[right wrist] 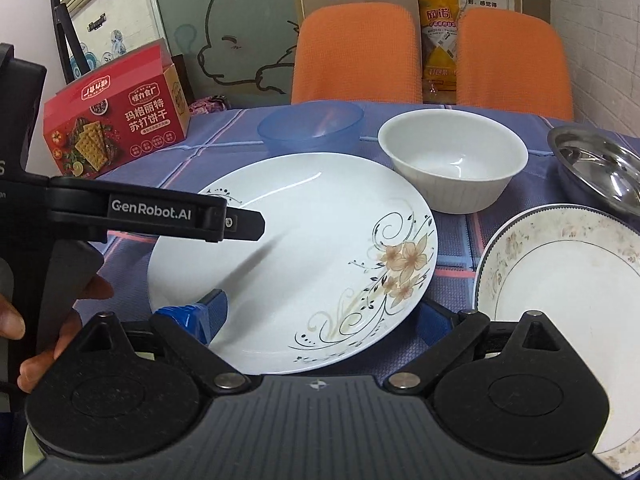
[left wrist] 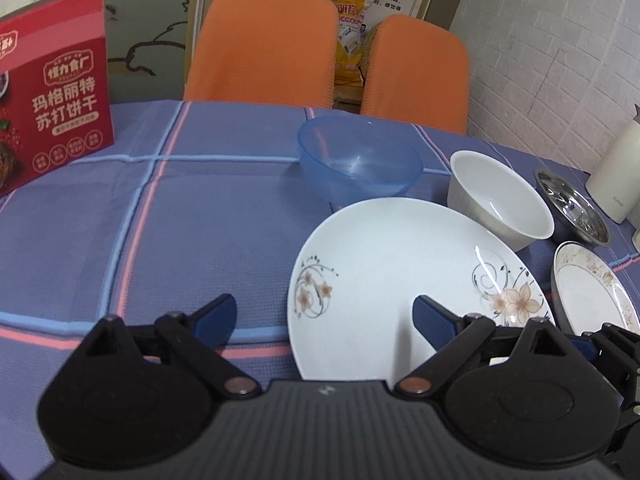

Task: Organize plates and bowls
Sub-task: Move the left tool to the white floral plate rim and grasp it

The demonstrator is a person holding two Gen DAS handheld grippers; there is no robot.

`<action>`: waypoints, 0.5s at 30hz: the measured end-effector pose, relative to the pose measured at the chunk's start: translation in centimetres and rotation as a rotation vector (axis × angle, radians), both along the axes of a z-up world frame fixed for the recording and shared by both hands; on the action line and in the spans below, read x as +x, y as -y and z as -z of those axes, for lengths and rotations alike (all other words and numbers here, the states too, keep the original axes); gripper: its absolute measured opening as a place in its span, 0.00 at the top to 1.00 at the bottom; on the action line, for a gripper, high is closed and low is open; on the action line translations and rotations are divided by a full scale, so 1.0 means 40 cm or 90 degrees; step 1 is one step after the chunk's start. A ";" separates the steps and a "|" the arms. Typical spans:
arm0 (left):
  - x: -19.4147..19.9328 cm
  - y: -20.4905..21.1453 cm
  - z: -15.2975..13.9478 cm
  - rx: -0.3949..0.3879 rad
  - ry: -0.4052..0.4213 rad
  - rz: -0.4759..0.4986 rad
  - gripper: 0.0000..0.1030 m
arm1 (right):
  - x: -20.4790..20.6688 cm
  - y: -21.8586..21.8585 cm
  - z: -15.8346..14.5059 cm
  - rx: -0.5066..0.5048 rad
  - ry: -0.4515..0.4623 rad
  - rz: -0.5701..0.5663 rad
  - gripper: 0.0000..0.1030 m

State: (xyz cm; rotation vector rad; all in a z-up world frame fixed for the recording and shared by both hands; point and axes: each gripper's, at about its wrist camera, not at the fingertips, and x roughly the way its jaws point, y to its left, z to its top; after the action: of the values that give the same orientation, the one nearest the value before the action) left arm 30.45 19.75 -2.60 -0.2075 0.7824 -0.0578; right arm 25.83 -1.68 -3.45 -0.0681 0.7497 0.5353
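Table (right wrist: 456, 236) under blue-violet checked cloth with pink and pale-blue stripes. Sitting directly on it: large flowered plate (right wrist: 292, 256) near centre; blue plastic bowl (right wrist: 312, 124) behind it; white bowl (right wrist: 452, 164) far right of plate; steel bowl (right wrist: 596, 168) further right; rimmed plate (right wrist: 560, 280) near right; red cracker box (right wrist: 116, 136) standing far left; cream jug (left wrist: 616, 176) at far right edge.

Large white floral plate (right wrist: 296, 256) flat, centre. Blue plastic bowl (right wrist: 312, 126) and white bowl (right wrist: 452, 160) upright behind. Steel bowl (right wrist: 596, 168), rimmed plate (right wrist: 560, 280) right.
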 end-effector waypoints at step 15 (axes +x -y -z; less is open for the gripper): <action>0.013 0.001 0.000 0.012 -0.005 -0.002 0.09 | 0.035 -0.021 0.006 -0.016 0.011 -0.019 0.17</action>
State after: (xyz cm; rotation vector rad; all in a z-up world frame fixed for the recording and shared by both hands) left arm 30.95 19.72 -2.62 -0.1911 0.7904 -0.0471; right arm 27.24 -0.85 -3.67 -0.1080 0.7393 0.5531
